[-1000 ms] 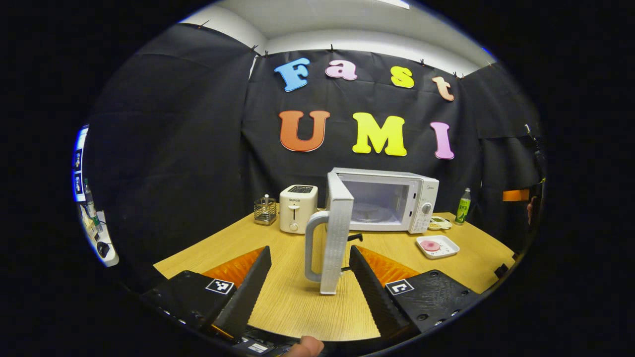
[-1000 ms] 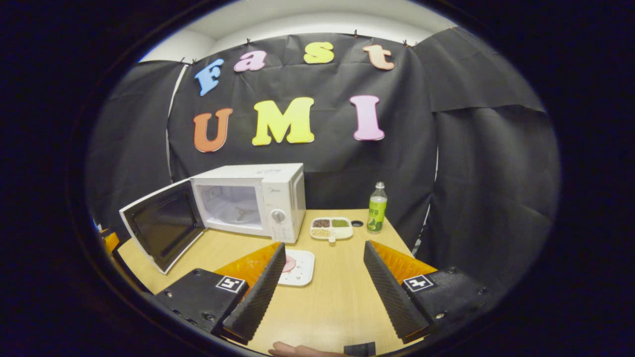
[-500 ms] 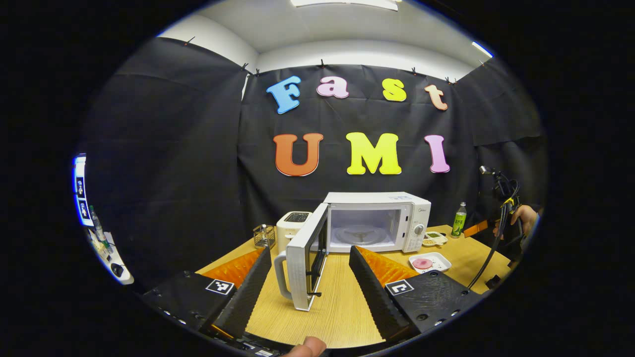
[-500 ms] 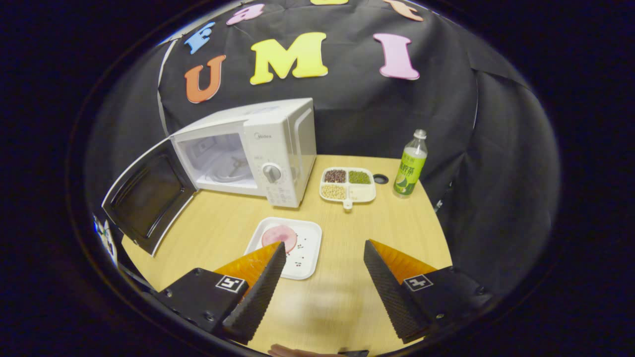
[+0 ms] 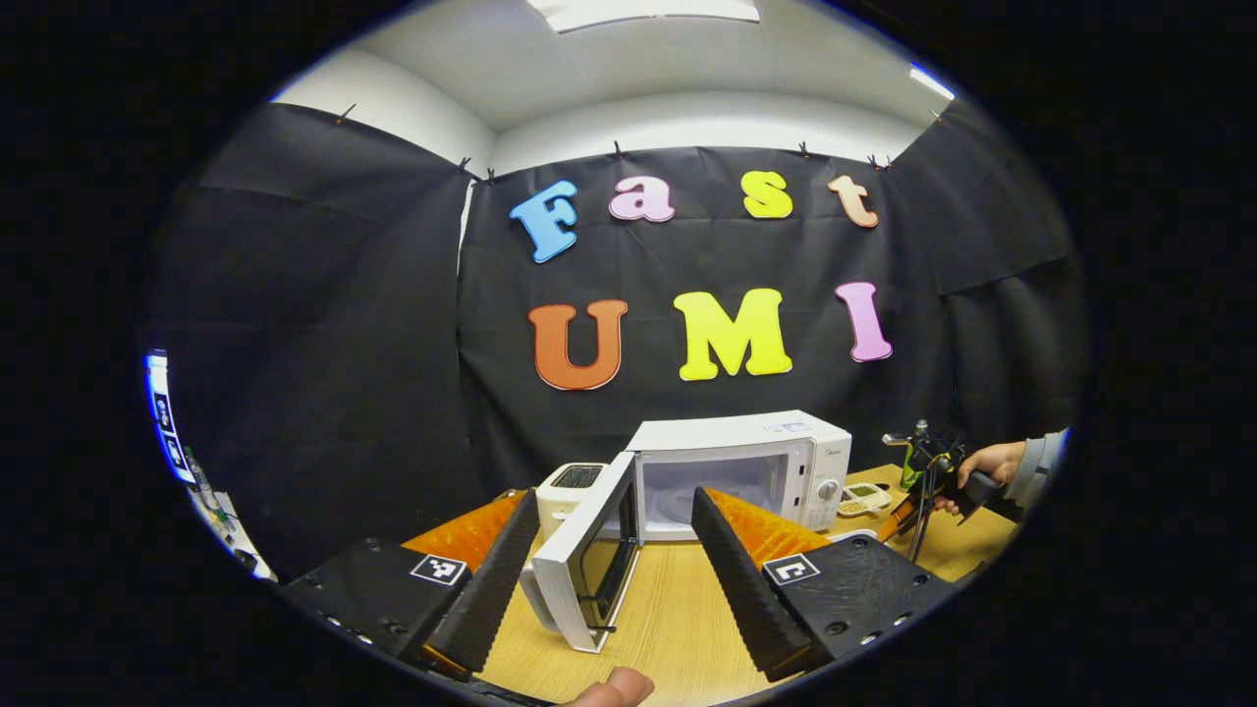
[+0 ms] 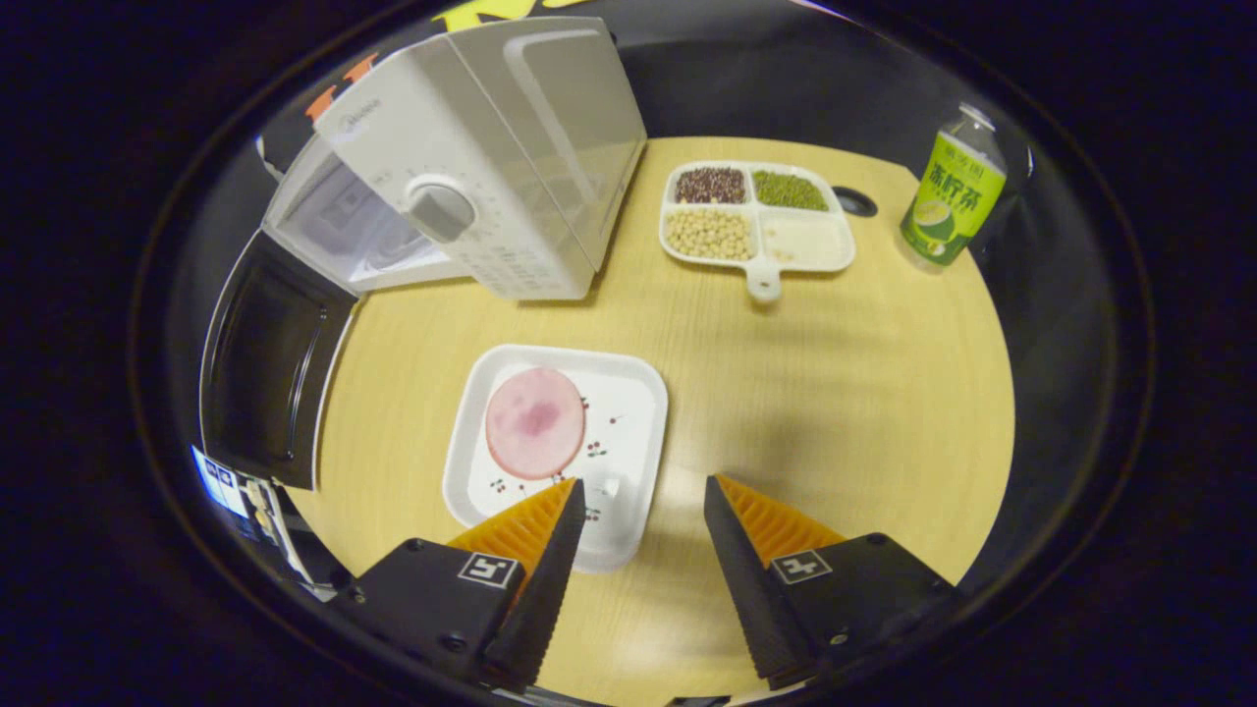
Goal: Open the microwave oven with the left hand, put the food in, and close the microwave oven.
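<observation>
My right finger (image 6: 535, 579) covers the plate's (image 6: 628, 412) near corner; my left finger (image 5: 732, 550) hides part of the microwave (image 5: 746, 462) cavity.

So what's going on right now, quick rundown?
Both grippers open: left gripper clear of the microwave door, right gripper above the white plate of ham. Microwave open. Path clear.

Wooden table (image 6: 835, 393) bearing microwave (image 6: 491, 147), plate (image 6: 628, 412), sectioned dish (image 6: 805, 245), bottle (image 6: 951, 189)
</observation>
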Demonstrator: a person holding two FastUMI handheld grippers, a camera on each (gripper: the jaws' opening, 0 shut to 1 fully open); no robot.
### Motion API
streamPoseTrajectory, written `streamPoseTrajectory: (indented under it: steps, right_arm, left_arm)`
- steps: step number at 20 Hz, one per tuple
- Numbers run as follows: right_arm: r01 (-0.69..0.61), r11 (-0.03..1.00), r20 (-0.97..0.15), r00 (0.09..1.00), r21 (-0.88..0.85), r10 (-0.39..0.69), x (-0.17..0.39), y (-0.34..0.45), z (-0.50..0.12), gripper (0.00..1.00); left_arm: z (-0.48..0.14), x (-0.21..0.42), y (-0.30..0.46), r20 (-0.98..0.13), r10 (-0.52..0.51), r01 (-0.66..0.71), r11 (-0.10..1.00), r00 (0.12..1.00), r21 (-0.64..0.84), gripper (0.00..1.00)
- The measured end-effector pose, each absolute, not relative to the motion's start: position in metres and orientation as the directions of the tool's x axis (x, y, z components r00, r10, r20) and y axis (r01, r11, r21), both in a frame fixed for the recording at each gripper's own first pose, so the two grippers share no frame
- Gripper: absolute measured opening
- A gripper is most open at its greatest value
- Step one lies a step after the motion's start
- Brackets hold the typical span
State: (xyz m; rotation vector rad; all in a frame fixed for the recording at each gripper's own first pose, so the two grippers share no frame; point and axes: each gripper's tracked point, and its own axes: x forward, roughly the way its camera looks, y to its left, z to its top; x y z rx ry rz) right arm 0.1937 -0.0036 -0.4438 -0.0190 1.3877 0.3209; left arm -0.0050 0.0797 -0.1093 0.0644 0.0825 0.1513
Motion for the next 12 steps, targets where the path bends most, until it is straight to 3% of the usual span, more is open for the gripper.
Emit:
streamPoseTrajectory:
  steps: [1, 2, 3, 4, 5, 6, 7, 8, 9, 12]
  right_arm:
    - [-0.222, 0.957, -0.97, 0.107, 0.188, 0.216, 0.195, -0.001, -0.451, 0.66]
    - [-0.228, 0.951, -0.97, 0.079, 0.209, 0.232, 0.197, 0.002, -0.456, 0.71]
    - [-0.218, 0.951, -0.97, 0.056, 0.218, 0.235, 0.198, 0.004, -0.458, 0.54]
    - [-0.211, 0.95, -0.967, 0.058, 0.23, 0.247, 0.203, 0.008, -0.458, 0.46]
    - [-0.213, 0.946, -0.966, 0.035, 0.243, 0.256, 0.205, 0.01, -0.459, 0.43]
    - [-0.201, 0.946, -0.966, -0.007, 0.255, 0.259, 0.202, 0.009, -0.465, 0.35]
    - [-0.209, 0.947, -0.968, 0.005, 0.244, 0.25, 0.208, 0.005, -0.465, 0.26]
    - [-0.201, 0.947, -0.968, -0.024, 0.251, 0.251, 0.208, -0.005, -0.463, 0.02]
    - [-0.195, 0.946, -0.965, -0.041, 0.26, 0.257, 0.209, -0.001, -0.464, 0.1]
    - [-0.204, 0.935, -0.957, -0.063, 0.289, 0.282, 0.212, 0.001, -0.464, 0.07]
  left_arm:
    - [-0.11, -0.003, 0.08, -0.079, 0.157, -0.152, 0.986, 0.984, 0.07, 0.94]
    - [-0.11, 0.0, 0.078, -0.079, 0.159, -0.154, 0.986, 0.984, 0.069, 0.94]
    - [-0.111, 0.002, 0.075, -0.081, 0.157, -0.152, 0.986, 0.984, 0.067, 0.94]
    - [-0.111, 0.005, 0.073, -0.08, 0.154, -0.149, 0.987, 0.985, 0.065, 0.94]
    - [-0.111, 0.008, 0.071, -0.077, 0.152, -0.147, 0.987, 0.985, 0.063, 0.94]
    - [-0.111, 0.01, 0.069, -0.074, 0.149, -0.145, 0.988, 0.986, 0.061, 0.94]
    - [-0.111, 0.012, 0.067, -0.071, 0.147, -0.144, 0.988, 0.987, 0.056, 0.94]
    - [-0.113, 0.013, 0.064, -0.074, 0.143, -0.139, 0.989, 0.987, 0.052, 0.94]
    - [-0.117, 0.015, 0.063, -0.079, 0.141, -0.137, 0.989, 0.987, 0.051, 0.93]
    - [-0.124, 0.018, 0.064, -0.091, 0.149, -0.145, 0.988, 0.985, 0.043, 0.94]
